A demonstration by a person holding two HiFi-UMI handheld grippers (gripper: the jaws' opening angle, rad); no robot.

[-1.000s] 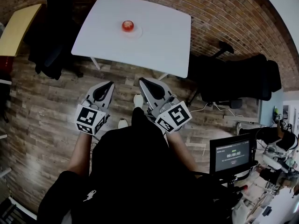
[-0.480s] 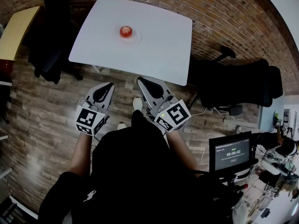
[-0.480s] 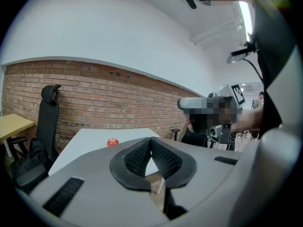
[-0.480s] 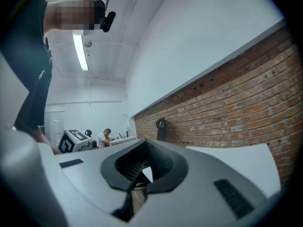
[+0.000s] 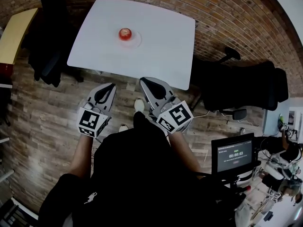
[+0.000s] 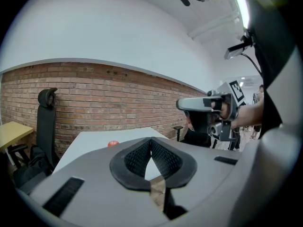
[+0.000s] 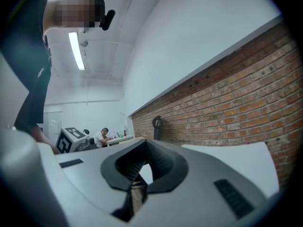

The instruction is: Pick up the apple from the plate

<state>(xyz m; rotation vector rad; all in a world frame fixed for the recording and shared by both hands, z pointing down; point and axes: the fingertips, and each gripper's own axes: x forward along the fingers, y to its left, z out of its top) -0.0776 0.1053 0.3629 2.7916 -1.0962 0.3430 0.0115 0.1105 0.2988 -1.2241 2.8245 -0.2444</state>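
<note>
I hold my left gripper [image 5: 109,86] and right gripper [image 5: 145,82] side by side over the wooden plank floor [image 5: 42,112], both pairs of jaws clenched together on nothing. The round red apple [image 5: 125,33] sits on a small white plate [image 5: 136,40] on the white square table [image 5: 161,37], well apart from both grippers.

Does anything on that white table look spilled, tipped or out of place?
Nothing stands out. The apple sits on its plate on the white table, with nothing spilled. The left gripper and right gripper are shut, empty, short of the table.
</note>
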